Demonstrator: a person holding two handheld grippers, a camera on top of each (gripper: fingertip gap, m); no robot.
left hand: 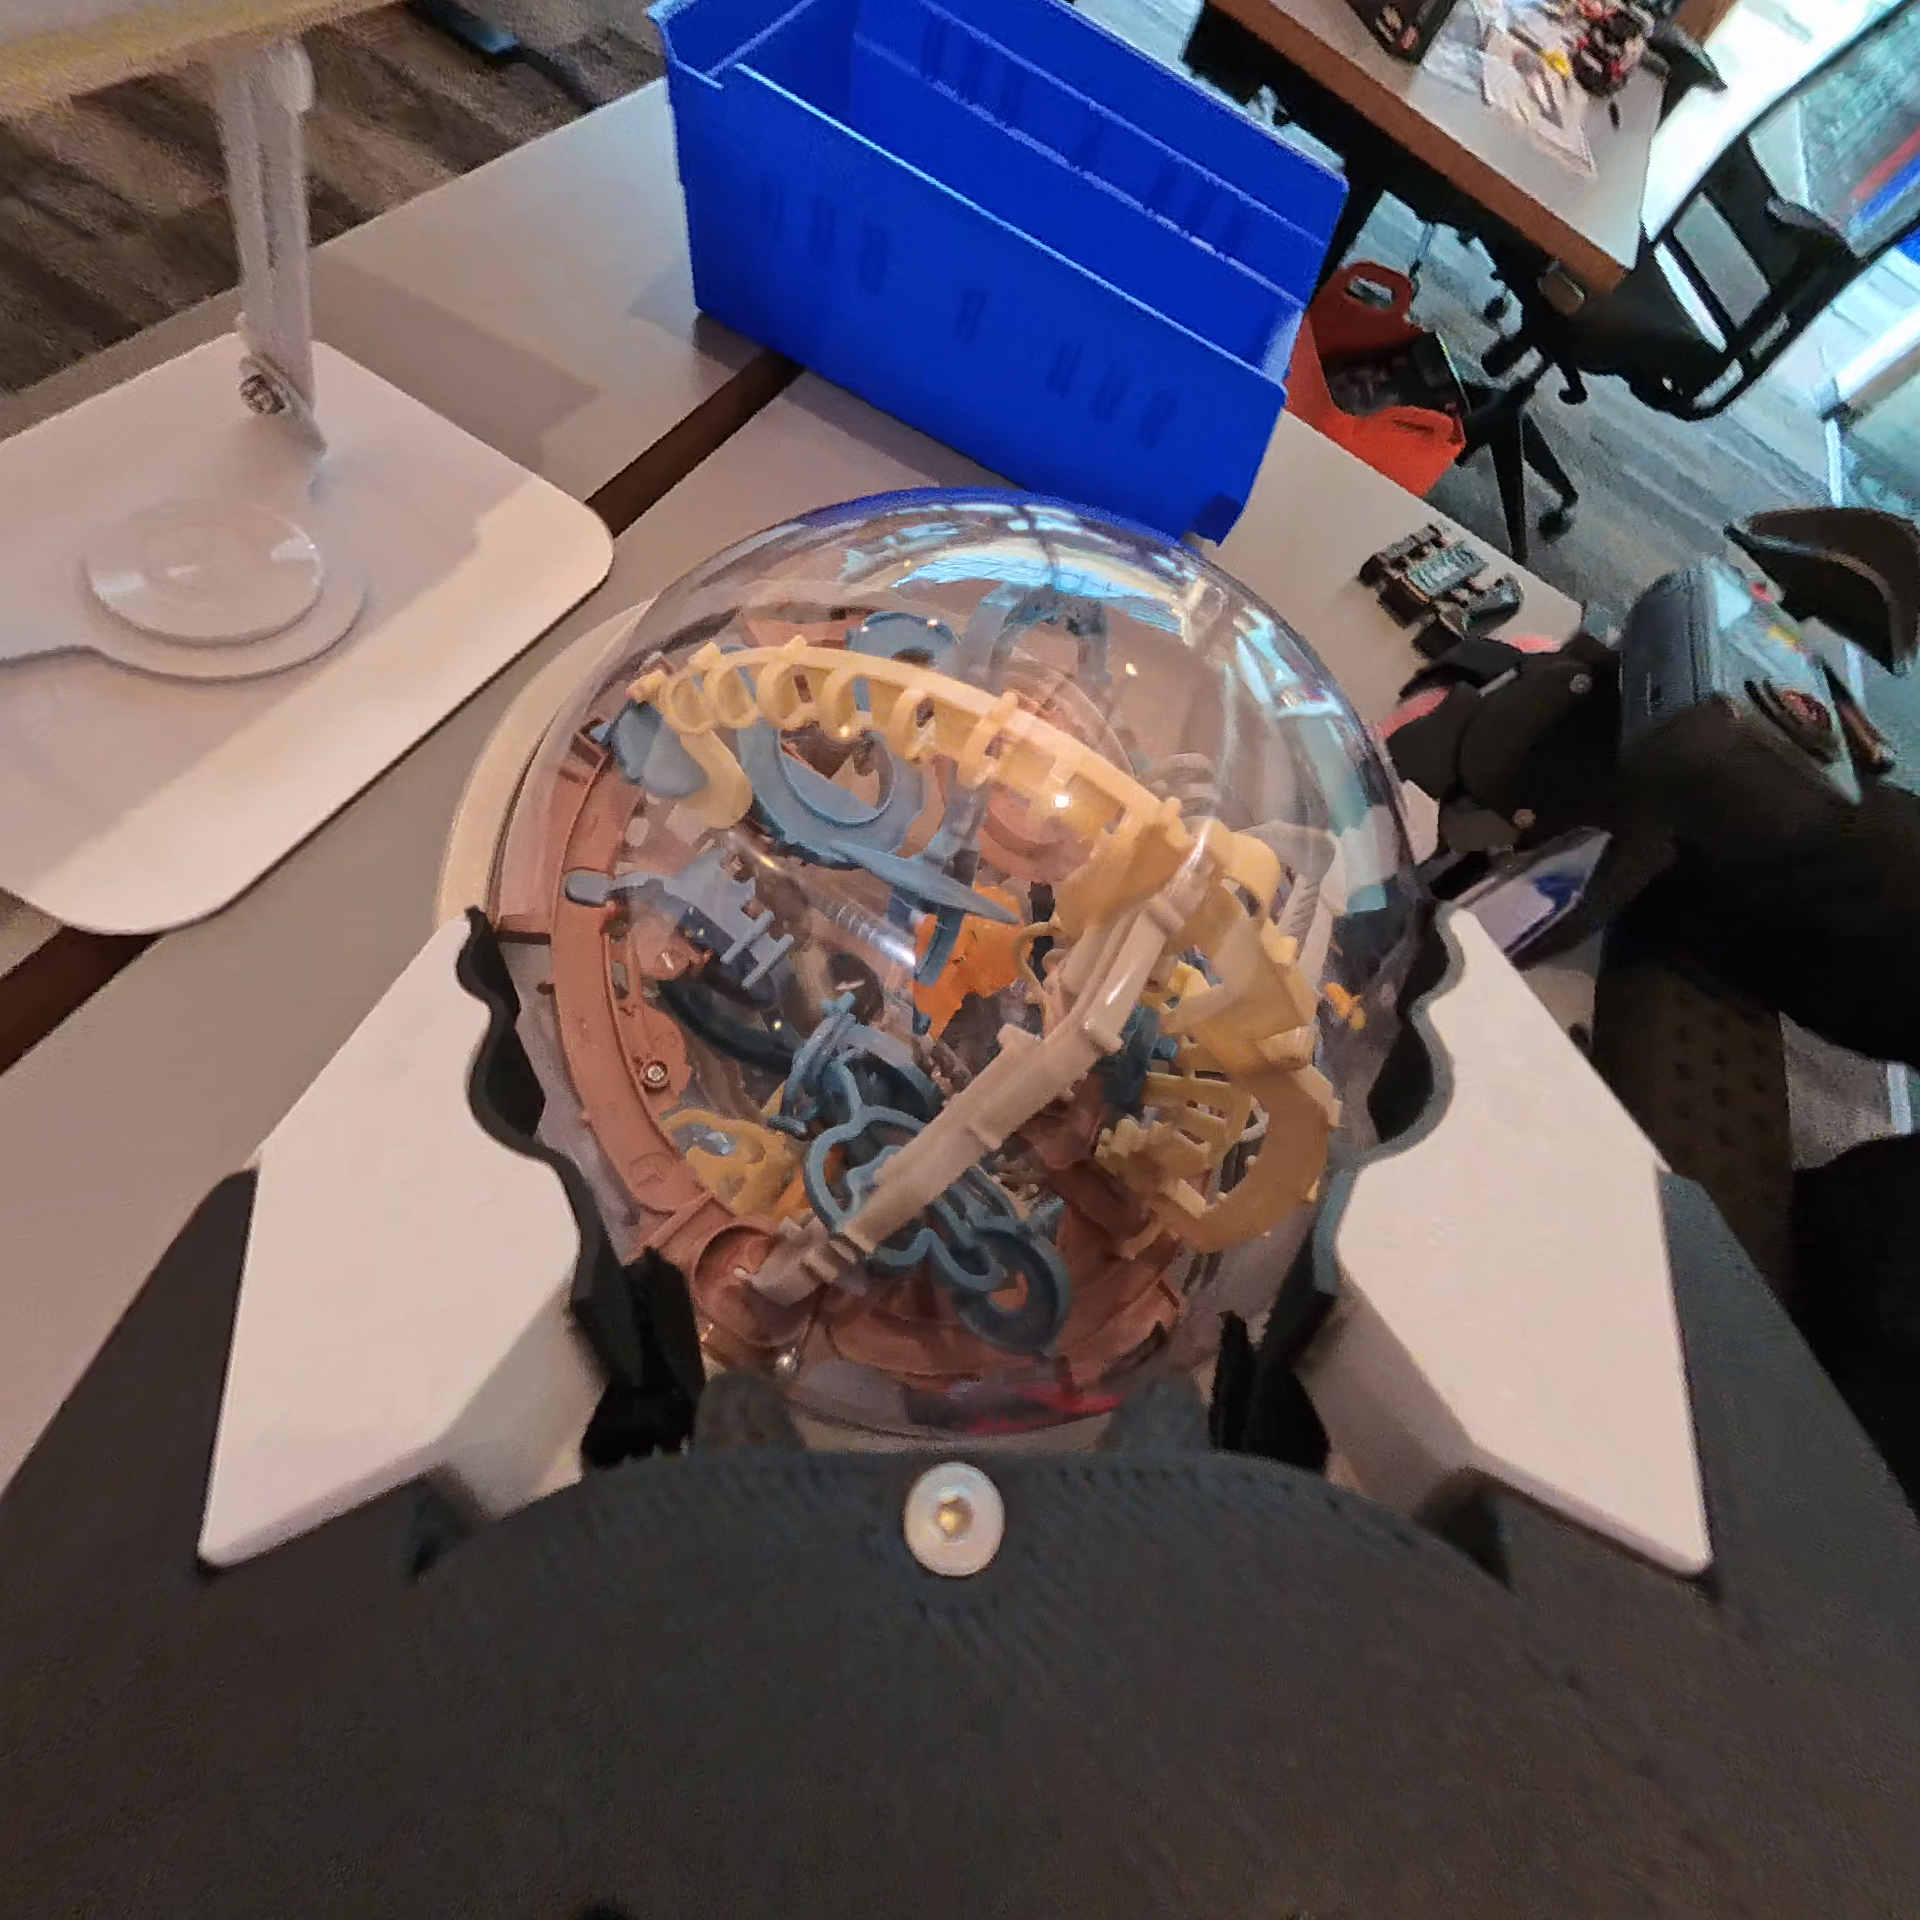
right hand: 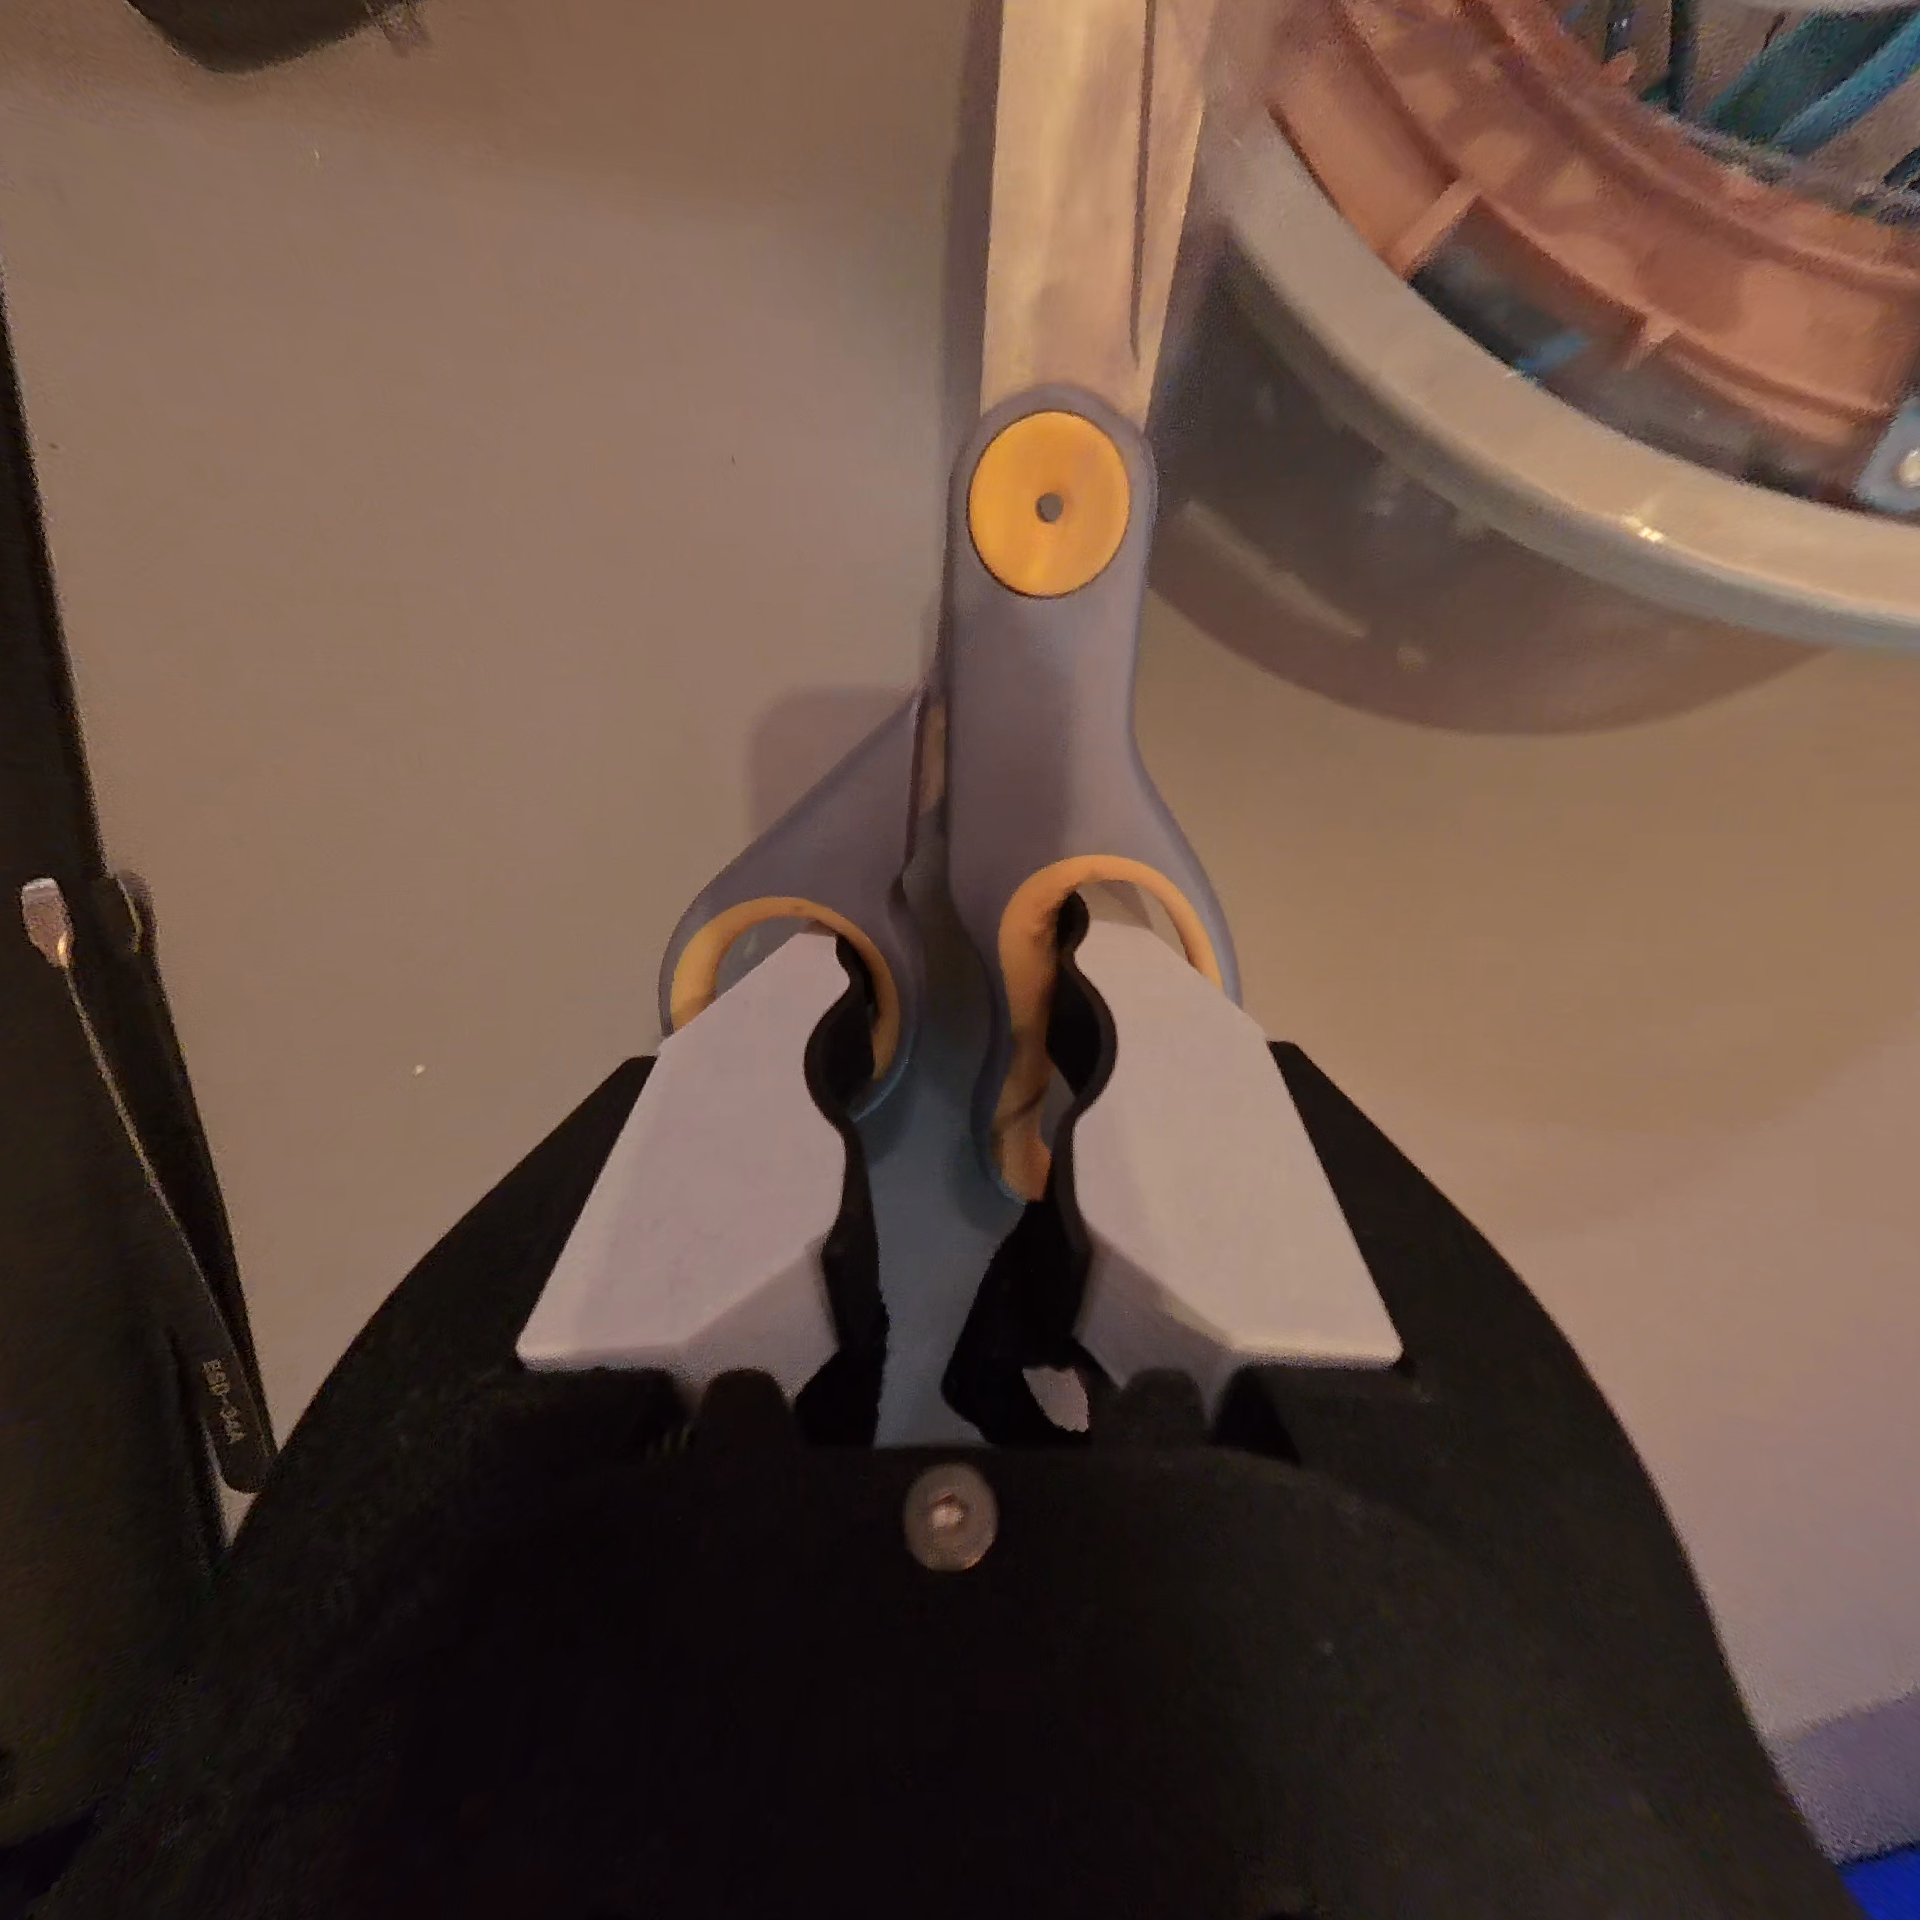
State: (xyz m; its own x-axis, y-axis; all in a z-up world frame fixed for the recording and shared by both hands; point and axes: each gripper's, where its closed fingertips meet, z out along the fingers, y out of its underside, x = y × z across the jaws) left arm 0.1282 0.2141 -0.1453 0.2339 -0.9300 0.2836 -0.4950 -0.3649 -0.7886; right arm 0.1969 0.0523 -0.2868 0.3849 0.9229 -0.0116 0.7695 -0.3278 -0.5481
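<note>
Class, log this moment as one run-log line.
left gripper: shut on maze ball | right gripper: shut on scissors | blue bin: behind ball

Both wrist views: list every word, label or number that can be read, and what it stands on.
The black tweezers: a short white printed code on the handle; I do not transcribe writing.
The far screen and desk papers: too blurred to read.
The maze ball, scissors, blue bin: no writing visible.

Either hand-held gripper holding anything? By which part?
Left hand-held gripper clamps the clear maze ball across its sides. Right hand-held gripper grips the scissors by the handle loops.
</note>
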